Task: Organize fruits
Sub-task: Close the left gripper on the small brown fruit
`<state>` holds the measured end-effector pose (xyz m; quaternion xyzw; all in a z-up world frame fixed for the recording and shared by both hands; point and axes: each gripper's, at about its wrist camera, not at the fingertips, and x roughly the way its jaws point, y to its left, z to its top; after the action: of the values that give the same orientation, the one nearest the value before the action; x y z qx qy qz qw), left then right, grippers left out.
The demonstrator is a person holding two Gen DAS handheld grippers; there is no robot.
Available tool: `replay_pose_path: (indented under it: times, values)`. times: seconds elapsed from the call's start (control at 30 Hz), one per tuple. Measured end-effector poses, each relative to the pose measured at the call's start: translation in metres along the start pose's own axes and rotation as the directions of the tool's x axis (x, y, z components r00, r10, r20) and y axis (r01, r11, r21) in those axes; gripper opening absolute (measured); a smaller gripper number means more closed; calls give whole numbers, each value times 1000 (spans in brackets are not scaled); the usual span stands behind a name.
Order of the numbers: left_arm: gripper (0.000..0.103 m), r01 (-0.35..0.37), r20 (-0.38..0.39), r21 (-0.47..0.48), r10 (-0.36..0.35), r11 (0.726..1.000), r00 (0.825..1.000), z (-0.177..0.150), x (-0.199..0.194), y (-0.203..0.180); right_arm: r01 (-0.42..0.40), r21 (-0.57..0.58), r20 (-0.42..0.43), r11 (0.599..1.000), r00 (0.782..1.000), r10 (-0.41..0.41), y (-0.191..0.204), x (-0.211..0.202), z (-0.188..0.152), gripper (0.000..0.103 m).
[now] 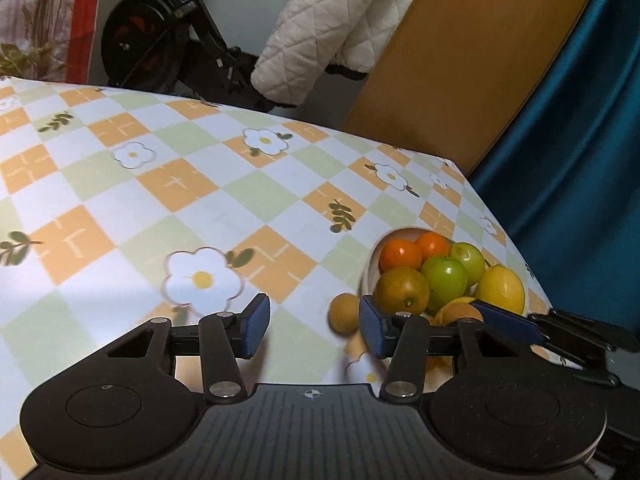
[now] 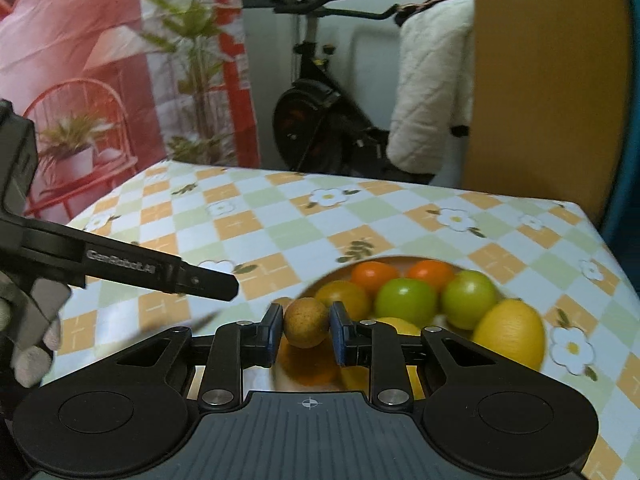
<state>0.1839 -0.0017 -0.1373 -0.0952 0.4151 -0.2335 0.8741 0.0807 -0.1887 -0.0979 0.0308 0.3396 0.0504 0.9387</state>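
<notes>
while the right gripper clamps a small brown round fruit just before the fruit bowl, left gripper gapes empty over the tablecloth.

Dim indoor light, fisheye-bent edges, slight motion blur.

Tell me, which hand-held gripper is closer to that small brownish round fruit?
The right hand-held gripper: its pads are clamped on the small brownish fruit, just in front of the fruit bowl. The left hand-held gripper is open beside it, not touching.
</notes>
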Motion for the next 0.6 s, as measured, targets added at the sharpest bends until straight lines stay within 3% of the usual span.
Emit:
replay_pose_path:
  times: [0.37, 0.6]
  values:
    - [52, -8, -51, -11, 7, 1000, 999, 13, 36, -4, -2, 21, 14, 1000, 1000, 2, -12, -4, -2, 23]
    - [52, -8, -53, 2, 9, 1000, 999, 12, 35, -4, -11, 26, 15, 1000, 1000, 11, -12, -3, -2, 23]
